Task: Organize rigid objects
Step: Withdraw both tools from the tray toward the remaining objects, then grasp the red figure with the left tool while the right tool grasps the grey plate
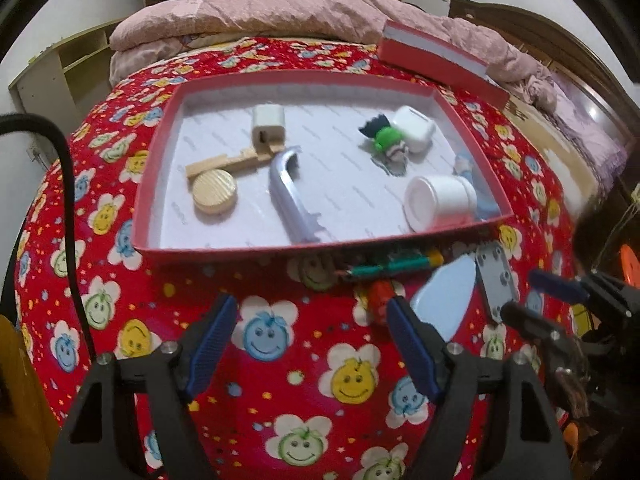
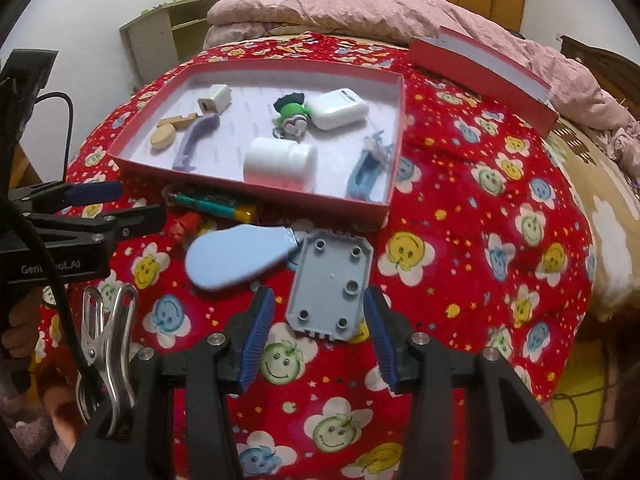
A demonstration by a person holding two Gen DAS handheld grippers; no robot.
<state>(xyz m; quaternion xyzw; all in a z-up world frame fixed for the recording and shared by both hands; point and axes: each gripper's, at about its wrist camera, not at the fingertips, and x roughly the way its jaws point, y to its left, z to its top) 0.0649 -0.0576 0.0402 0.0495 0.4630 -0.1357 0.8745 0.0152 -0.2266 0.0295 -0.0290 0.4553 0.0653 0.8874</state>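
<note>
A red box [image 1: 152,184] [image 2: 256,197] with a white lining lies on the flowered bedspread. It holds a white jar [image 2: 280,162], a white case [image 2: 340,109], a green figure [image 2: 294,114], a silver-blue handle [image 1: 288,196], wooden pieces [image 1: 214,190], a white charger [image 1: 267,122] and a blue clip [image 2: 366,172]. In front of the box lie a green-yellow pen [image 2: 216,206], a small red toy [image 2: 186,226], a light blue oval piece [image 2: 236,256] and a grey studded plate [image 2: 330,284]. My right gripper [image 2: 318,300] [image 1: 536,300] is open, and the plate's near end lies between its fingers. My left gripper [image 1: 312,312] [image 2: 120,206] is open over bare bedspread, left of the oval piece.
The red lid [image 1: 440,60] [image 2: 480,68] leans on a pink quilt [image 1: 280,12] at the back right. A metal spring clip [image 2: 108,320] hangs beside my right gripper. A black cable [image 1: 68,200] runs down the left. A pale shelf [image 1: 60,68] stands past the bed.
</note>
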